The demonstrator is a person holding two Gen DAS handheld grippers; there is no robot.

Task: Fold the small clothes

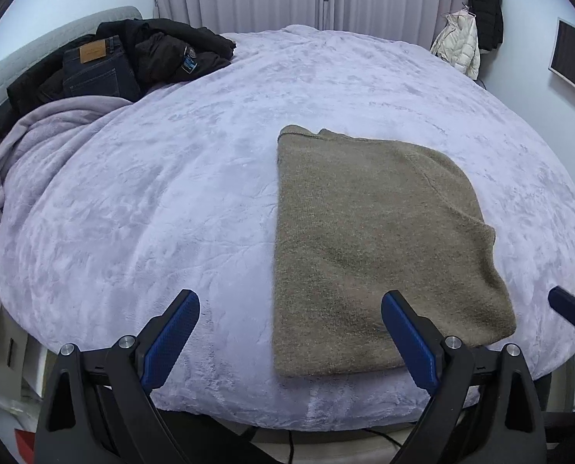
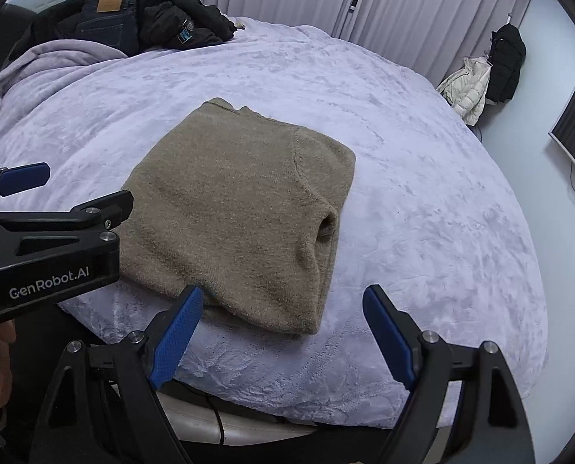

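Lavender bedding [image 1: 171,193] is carrying your folded tan sweater [image 1: 364,232] near its front edge; both the left gripper [image 1: 289,332] and right gripper [image 2: 281,332] are hovering with fingers spread, empty; it's looking soft, floppy; take doubled edges.

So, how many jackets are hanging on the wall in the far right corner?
2. A black jacket hangs higher in the corner, and a cream puffer jacket hangs lower, to its left. Others may be hidden behind them.

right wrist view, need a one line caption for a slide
Folded tan sweater on a lilac blanket, right gripper open and empty above its near edge, left gripper alongside.
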